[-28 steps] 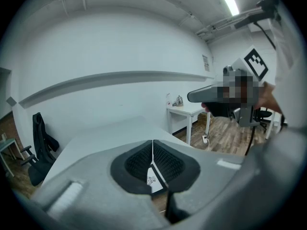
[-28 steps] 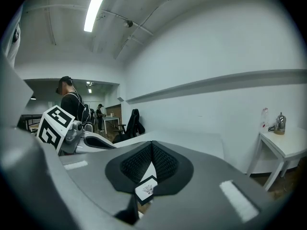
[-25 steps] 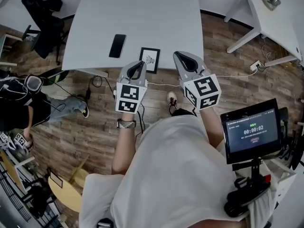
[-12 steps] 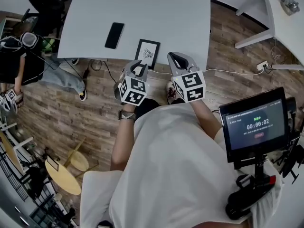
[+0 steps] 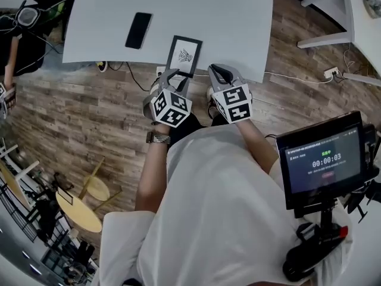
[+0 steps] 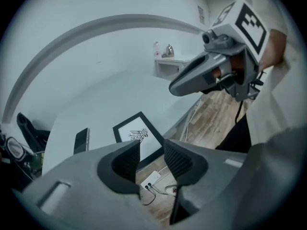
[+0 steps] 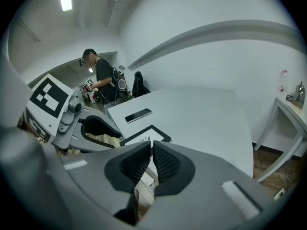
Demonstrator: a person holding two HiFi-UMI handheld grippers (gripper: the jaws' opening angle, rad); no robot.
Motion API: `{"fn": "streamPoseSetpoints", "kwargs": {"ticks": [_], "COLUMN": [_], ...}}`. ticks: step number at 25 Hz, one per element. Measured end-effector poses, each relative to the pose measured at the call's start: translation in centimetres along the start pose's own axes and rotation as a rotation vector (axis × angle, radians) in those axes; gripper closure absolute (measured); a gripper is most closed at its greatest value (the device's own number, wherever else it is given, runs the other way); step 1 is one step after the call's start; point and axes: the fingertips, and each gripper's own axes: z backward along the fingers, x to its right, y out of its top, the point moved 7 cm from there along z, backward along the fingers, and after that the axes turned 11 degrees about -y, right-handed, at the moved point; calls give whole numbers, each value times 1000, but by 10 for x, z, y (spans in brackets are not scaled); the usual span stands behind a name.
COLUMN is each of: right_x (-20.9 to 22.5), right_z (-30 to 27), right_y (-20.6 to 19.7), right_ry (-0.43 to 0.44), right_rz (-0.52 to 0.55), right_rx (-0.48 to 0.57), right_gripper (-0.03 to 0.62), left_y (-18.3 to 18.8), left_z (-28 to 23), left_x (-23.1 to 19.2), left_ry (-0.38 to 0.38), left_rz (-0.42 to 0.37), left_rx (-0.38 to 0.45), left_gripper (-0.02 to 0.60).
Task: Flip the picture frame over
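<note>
Left claw point(image 6: 151, 146) was wide apart, its jaws had just been opening, and there was nothing between them, just wooden floor point(image 5: 89, 118) and a white power strip point(image 6: 151, 179) showing through the gap. Right claw point(image 7: 150, 151) was only cracked apart by a thin slit; it had just started opening too and was empty as well. Both sat side by side, tilted down, right at the near edge of the white worktop point(image 5: 208, 16).

The picture frame point(image 5: 184, 55) lay flat on that worktop close to the near edge, black border, drawing side up, just ahead of the left claw's tips. As far as I could tell, neither claw touched it. A dark phone point(image 5: 137, 30) lay on the worktop off to the frame's left, well apart from it. Over on the right a small screen point(image 5: 324, 159) showed a timer, and another person point(image 7: 103, 78) stood way in the back.
</note>
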Motion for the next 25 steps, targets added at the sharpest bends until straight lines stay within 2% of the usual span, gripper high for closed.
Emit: {"fn": "streamPoseSetpoints", "kwargs": {"ticks": [3,7,10,15,21,25], "right_x": [1,-14,-21,-18,-9,-2], "right_z": [1,-5,-8,-14,-17,-16], "right_y": [-15,-27,-31,-40,-46,-55], "right_ry": [-1,3,39,85,28,-13], "right_rz": [8,124,190,130,59,-4], "right_rx": [-34,-72,-87,-116,-158,-176], "right_gripper": [568,528,508,502,500,500], "left_y": [-2,-11,-11,0,8,10], "left_z": [-9,-16,-19,-32,-49,-57], "left_x": [8,9,6,2,-10,-8], "left_ry": [-20,-96,-155,-249,-324,-347], "left_rz": [-129,-253,-325,-453,-617,-714], "left_rx": [-80,-145,-182,-220,-329,-359], "left_gripper": [426,426,426,426,428,430]}}
